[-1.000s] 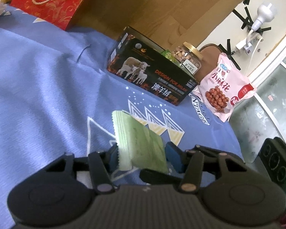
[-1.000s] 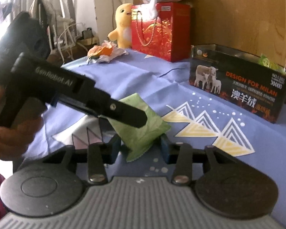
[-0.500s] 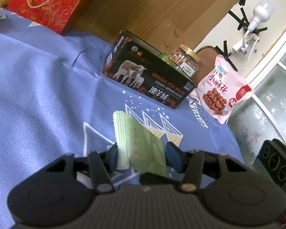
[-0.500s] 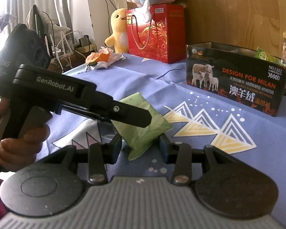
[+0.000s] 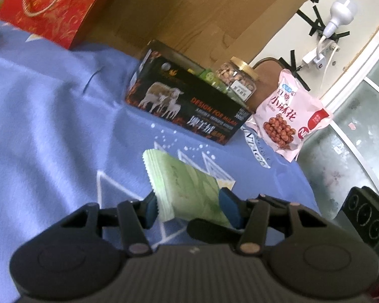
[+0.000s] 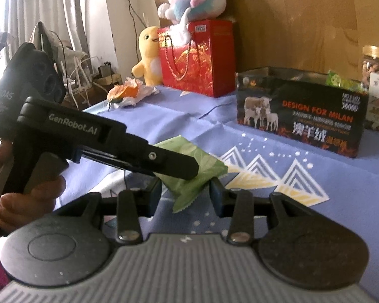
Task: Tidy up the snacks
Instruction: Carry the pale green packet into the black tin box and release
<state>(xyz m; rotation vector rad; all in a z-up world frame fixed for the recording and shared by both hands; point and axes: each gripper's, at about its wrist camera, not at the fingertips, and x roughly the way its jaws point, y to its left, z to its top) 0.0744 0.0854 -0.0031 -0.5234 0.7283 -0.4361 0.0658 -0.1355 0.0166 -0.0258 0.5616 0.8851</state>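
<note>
Little is changing since the earlier frames: the green snack packet is staying between both tools, the view only drifting so that the box and jar are sitting slightly further off. The left gripper is standing partly open with its blue pads pressing the flat sides of the packet, holding it above the blue tablecloth. The right gripper, also partly open, is flanking the packet's crimped lower corner; whether its pads are actually pinching it I cannot tell, since the left tool's black finger is crossing in front. A hand is wrapping the left tool's handle. Counting: one green packet, one pink bag of coated peanuts, one clear jar of nuts with a gold lid, one black open-topped cardboard box printed with sheep, one red gift bag with rope handles, two plush toys, a yellow one and a pastel one. The packet is looking like thin matte foil with sawtooth ends; the cloth is soft and wrinkled, printed with white and yellow triangles; the box is glossy and rectangular, standing well beyond the packet.
</note>
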